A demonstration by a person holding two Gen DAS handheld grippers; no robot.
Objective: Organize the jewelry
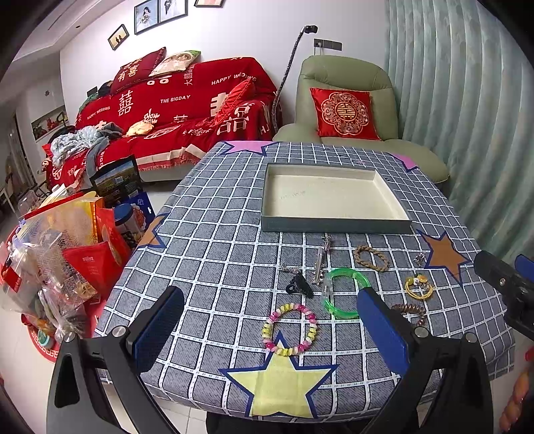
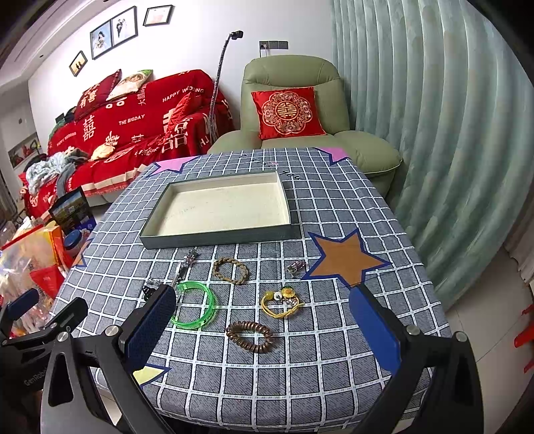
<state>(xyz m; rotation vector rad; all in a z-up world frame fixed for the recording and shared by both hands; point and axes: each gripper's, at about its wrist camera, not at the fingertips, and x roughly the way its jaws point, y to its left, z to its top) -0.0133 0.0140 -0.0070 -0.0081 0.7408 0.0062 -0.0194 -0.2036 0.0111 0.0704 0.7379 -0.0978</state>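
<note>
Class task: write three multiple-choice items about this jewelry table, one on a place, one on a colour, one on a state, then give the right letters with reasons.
1. Where is the beaded bracelet?
A. in the tray
B. touching the yellow star
C. on the armchair

2. What colour is the bangle?
A. green
B. red
C. white

3. How is the tray?
A. full
B. lidded
C. empty

Key: B, it lies at the star's tip; A, clear green plastic; C, only bare cream lining shows.

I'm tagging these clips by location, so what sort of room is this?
Most likely a home living room: a sofa under a red wedding throw, a green armchair, and framed photos on the wall behind the table.
</note>
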